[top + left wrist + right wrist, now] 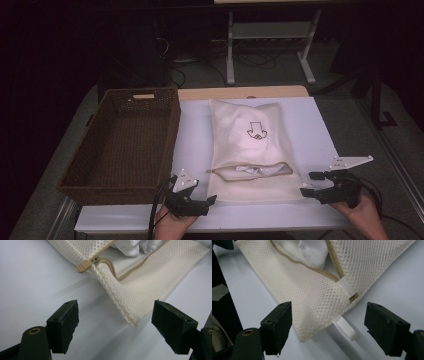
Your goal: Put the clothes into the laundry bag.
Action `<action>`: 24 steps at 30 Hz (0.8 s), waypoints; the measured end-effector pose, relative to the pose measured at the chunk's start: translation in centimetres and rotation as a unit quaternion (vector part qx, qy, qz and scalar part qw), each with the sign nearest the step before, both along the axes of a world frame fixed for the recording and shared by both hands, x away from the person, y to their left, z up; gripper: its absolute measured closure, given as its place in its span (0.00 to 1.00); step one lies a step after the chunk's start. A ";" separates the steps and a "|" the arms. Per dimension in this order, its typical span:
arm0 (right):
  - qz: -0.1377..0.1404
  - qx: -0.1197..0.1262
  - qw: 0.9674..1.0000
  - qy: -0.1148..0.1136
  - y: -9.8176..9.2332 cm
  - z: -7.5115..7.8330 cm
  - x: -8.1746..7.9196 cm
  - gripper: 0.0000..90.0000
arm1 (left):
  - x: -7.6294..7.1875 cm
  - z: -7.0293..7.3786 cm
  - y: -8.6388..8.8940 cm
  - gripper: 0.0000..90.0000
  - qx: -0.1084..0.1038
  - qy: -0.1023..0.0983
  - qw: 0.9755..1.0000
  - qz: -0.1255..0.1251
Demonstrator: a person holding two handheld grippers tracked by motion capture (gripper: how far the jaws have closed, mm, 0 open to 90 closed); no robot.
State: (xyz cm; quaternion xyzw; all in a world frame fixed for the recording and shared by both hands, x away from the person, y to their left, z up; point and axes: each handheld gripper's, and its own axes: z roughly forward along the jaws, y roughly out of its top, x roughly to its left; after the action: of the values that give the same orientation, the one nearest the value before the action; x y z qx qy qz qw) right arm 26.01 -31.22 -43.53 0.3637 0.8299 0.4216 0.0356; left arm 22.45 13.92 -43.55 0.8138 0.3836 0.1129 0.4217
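Observation:
A cream mesh laundry bag lies flat on the white table, with a black arrow mark near its far half. Its tan zipper runs across the near part and gapes, showing white cloth inside. The zipper pull rests at the bag's left end. My left gripper stands open at the bag's near left corner, which lies between the jaws untouched. My right gripper stands open at the near right corner, beside a white tab.
A dark woven basket with nothing in it stands left of the bag, close to the left gripper. The white table top has bare room right of the bag. Beyond the table are a metal frame and cables on the floor.

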 end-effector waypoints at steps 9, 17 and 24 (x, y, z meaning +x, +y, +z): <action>-0.007 -0.002 1.000 -0.004 -0.2 -0.2 -0.9 0.23 | -0.8 -0.2 0.5 0.23 0.000 -0.011 1.000 0.001; -0.015 -0.017 1.000 -0.010 0.0 -0.5 -1.7 0.19 | -1.4 -0.3 0.8 0.23 -0.010 -0.012 1.000 -0.009; -0.027 -0.009 0.999 -0.026 -0.2 -0.2 -2.4 0.15 | -1.5 -0.1 1.1 0.20 -0.025 -0.013 0.999 -0.017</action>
State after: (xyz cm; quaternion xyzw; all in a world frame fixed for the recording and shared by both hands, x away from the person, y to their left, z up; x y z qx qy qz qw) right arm 23.63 -31.38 -43.71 0.3749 0.8223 0.4221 0.0716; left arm 20.98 15.07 -43.61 0.8079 0.3670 0.1065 0.4486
